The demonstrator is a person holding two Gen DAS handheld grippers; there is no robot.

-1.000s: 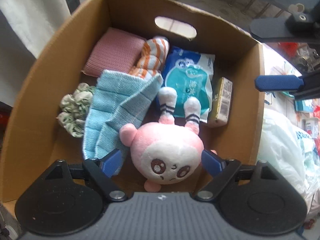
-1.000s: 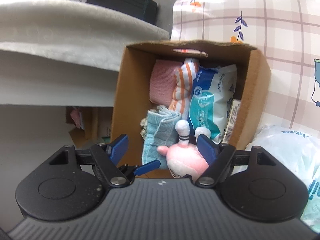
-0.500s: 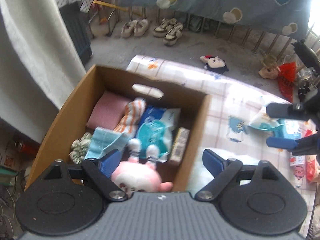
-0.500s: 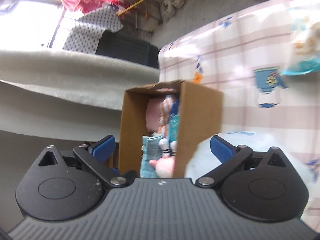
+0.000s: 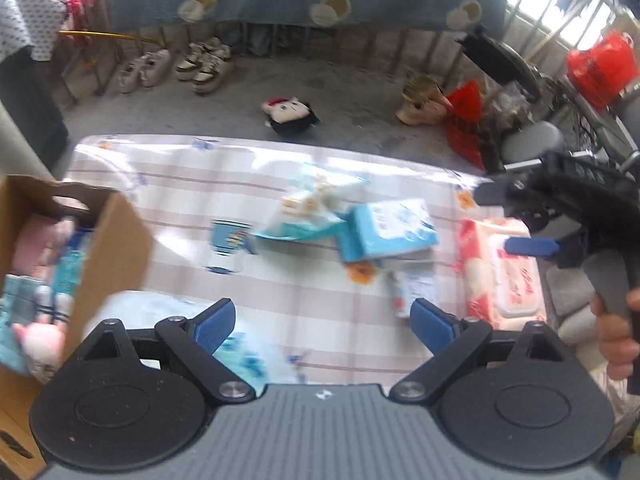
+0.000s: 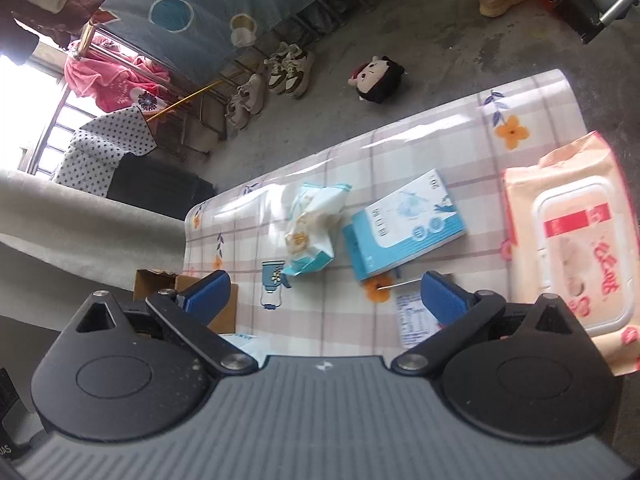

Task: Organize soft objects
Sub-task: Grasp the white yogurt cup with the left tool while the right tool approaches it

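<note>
Left wrist view shows the left gripper [image 5: 322, 320] with jaws spread and nothing between them, hanging above the table [image 5: 304, 300]. Just left of it stands the box [image 5: 116, 240], with the pink plush [image 5: 36, 344] and cloths inside. Beyond the gripper, near the middle of the table, lie a crumpled pack [image 5: 308, 212] and a blue box [image 5: 386, 232] touching each other, and right of them the wipes [image 5: 500, 276] at the table edge. The right gripper [image 6: 324, 292] is also released and empty; the blue box [image 6: 404, 224] is just ahead of it and the wipes [image 6: 568, 244] to its right. The risk, I think, is that a soft pack slips or folds if it is pinched at a corner, or that the wipes are pushed over the edge. The two grippers are near and could collide above the blue box. Between the box and the crumpled pack the table is bare, which gives room to move.
</note>
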